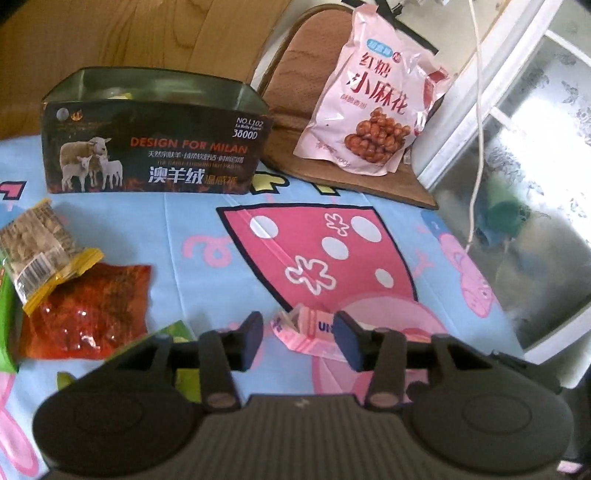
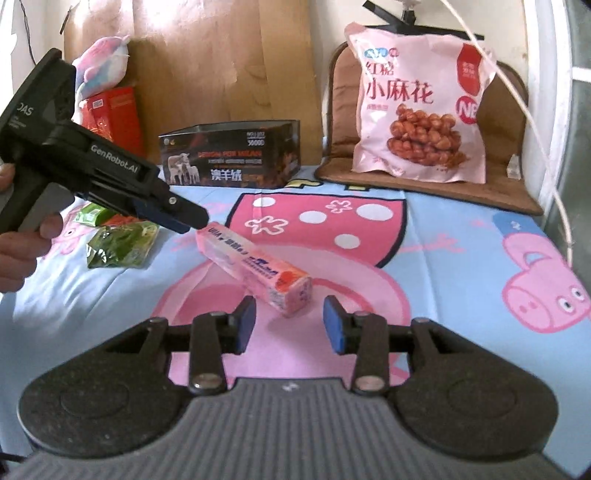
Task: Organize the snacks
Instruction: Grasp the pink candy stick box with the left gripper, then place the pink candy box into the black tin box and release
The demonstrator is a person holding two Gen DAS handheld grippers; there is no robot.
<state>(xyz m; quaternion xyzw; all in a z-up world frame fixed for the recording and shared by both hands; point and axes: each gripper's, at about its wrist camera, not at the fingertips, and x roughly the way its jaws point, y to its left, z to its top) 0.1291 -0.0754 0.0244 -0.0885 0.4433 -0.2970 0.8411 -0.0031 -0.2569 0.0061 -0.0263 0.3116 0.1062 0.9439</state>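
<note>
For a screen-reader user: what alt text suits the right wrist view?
A long pink snack box lies on a cartoon bedsheet, the open right gripper at its near end and the left gripper at its far end. Behind stand a dark open box and a pink snack bag.

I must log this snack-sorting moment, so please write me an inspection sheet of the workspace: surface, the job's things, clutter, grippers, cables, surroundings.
Surface: cartoon bedsheet, blue and pink.
Job's things: pink snack box lying flat on the sheet; black open box behind it; big pink snack bag leaning upright on a brown cushion; red packet, yellow-edged packet and green packets to the left.
Clutter: nothing seen.
Grippers: left gripper open, pink box's end between its fingers, no visible pressing; right gripper open, just short of the box's other end.
Cables: white cord hanging on the right.
Surroundings: wooden headboard, plush toy, red carton.
</note>
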